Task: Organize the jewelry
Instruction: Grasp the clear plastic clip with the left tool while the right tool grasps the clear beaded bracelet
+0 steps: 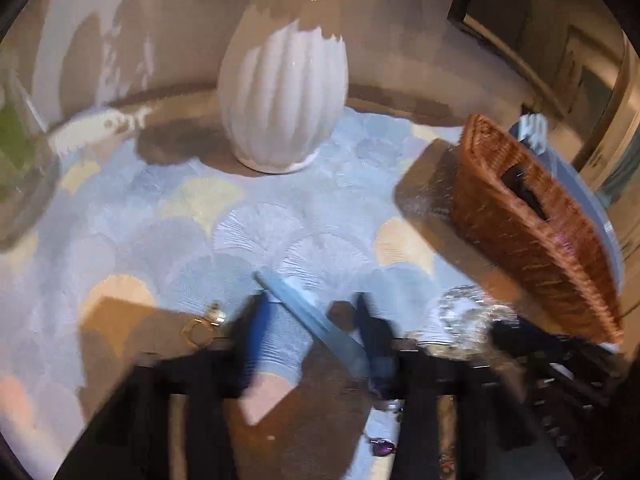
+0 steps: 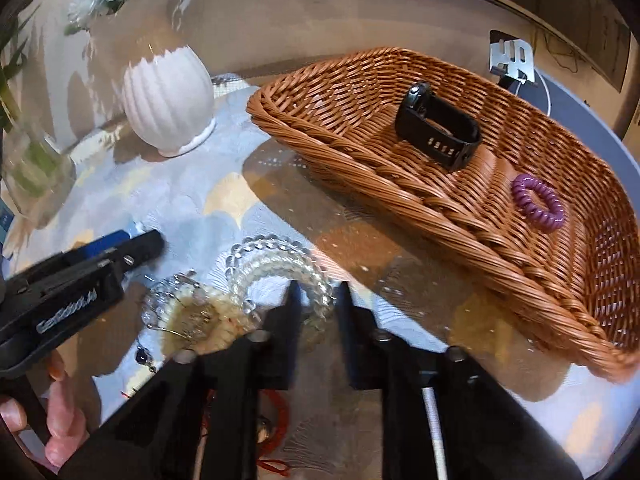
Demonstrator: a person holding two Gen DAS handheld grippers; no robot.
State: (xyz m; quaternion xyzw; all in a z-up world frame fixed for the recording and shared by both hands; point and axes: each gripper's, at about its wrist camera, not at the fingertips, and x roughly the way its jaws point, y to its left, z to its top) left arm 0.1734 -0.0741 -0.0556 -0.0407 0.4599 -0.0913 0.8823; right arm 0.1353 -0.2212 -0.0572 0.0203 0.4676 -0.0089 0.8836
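Right gripper (image 2: pixel 316 300) clenches on a clear bead bracelet (image 2: pixel 280 272) near the wicker basket (image 2: pixel 400 200), a light, slippery, floppy strand best pinched across its beads; left gripper's (image 1: pixel 316 320) grip unclear.

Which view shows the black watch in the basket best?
The right wrist view: the black watch lies fully visible on the floor of the wicker basket, near a purple hair tie. The left wrist view sees the basket side-on, with only a dark sliver over the rim, probably the watch.
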